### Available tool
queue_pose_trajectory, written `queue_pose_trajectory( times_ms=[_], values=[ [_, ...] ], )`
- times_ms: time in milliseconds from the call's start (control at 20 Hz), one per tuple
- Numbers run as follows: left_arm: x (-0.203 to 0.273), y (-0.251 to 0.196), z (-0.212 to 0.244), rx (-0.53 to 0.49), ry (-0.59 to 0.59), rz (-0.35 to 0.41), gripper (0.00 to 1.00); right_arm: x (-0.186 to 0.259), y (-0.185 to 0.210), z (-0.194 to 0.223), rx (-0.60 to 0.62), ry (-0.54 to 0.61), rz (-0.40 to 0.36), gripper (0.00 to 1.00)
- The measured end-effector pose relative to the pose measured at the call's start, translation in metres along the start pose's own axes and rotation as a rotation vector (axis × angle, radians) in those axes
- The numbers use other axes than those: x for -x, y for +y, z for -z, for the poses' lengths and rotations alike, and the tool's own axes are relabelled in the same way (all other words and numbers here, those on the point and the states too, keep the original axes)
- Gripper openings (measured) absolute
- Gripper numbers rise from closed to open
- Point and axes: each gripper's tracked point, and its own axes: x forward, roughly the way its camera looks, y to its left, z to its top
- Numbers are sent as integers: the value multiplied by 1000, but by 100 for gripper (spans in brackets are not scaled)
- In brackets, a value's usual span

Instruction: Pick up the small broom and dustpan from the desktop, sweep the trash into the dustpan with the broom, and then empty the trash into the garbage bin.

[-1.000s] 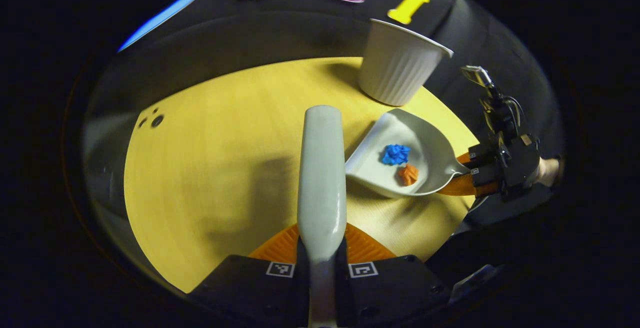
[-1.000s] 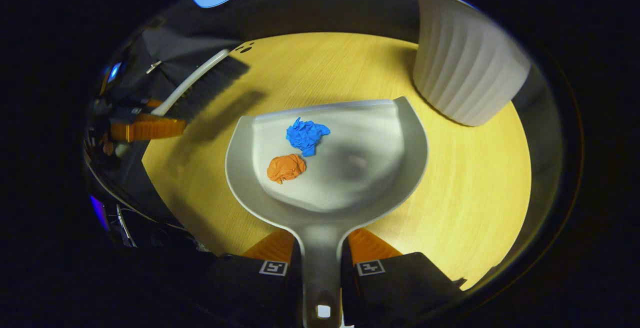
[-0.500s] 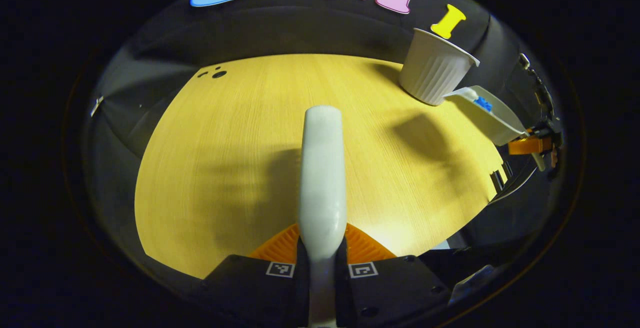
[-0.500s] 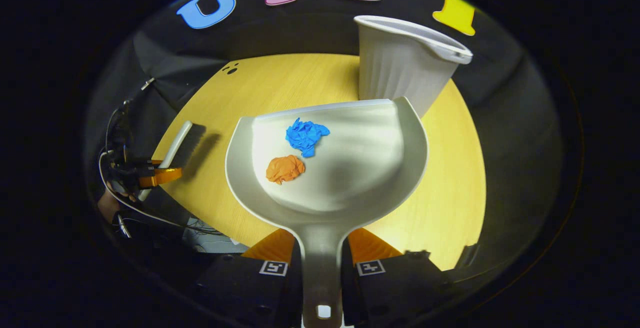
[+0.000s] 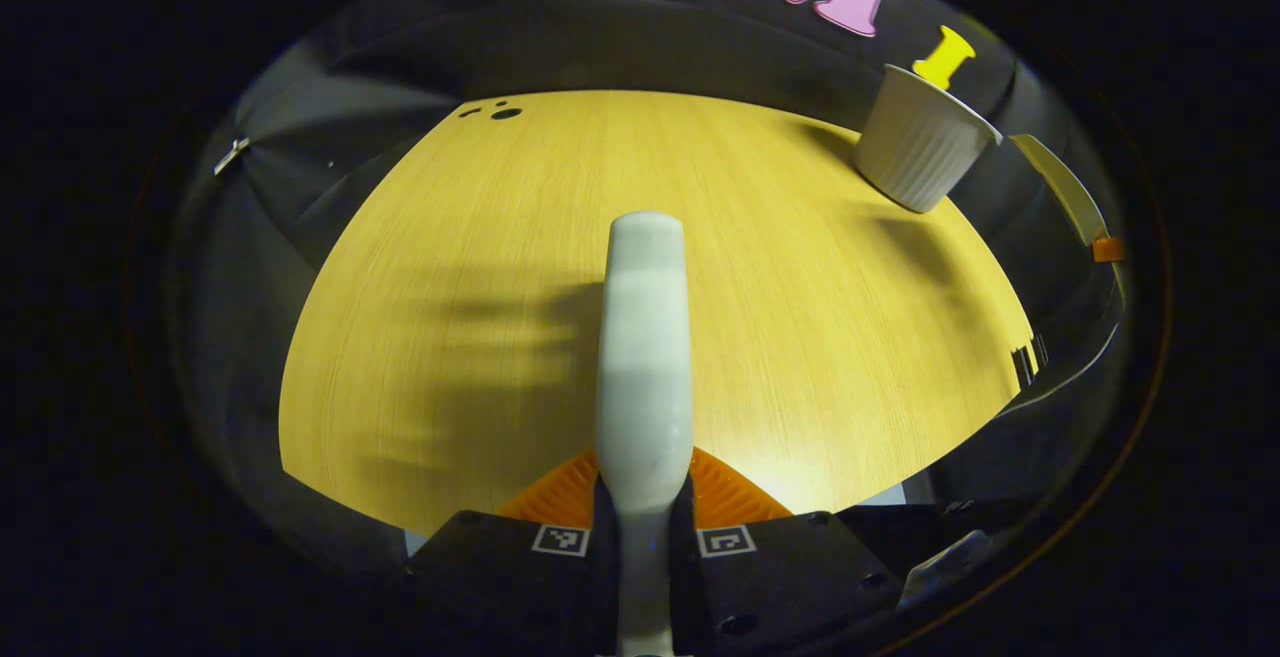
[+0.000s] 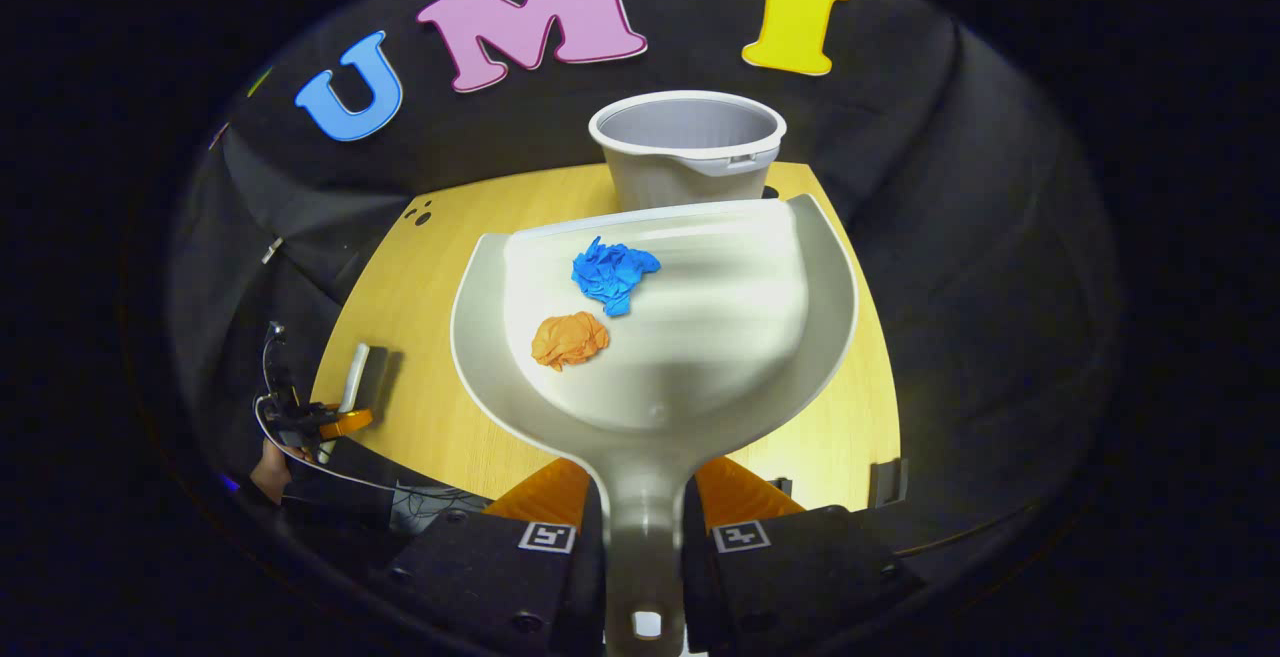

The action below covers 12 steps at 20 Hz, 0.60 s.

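Pale yellow wood-grain desktop [image 5: 780,317] spans middle of left gripper view; 3 small dark holes [image 5: 495,112] near its far edge, upper left. Black cloth wall [image 6: 930,167] behind, draped folds. Soft shadows across desktop at center left; bright glare patch near lower center.

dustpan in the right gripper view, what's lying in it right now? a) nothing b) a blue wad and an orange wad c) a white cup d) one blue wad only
b: the dustpan carries a blue wad and an orange wad side by side on its floor, held by its handle in the right gripper.
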Motion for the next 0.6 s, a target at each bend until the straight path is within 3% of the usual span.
queue_pose_trajectory(
  times_ms=[250, 350, 600],
  values=[
    [0, 12, 6, 51, 20, -13, 25, -5, -4, -35, -92, -97, 20, 35],
    [2, 19, 4, 52, 19, -15, 25, -10, -14, -50, -104, -130, 52, 31],
    [-1, 23, -13, 42, 16, -22, 25, -19, -41, -101, -111, -186, 121, 35]
  ],
)
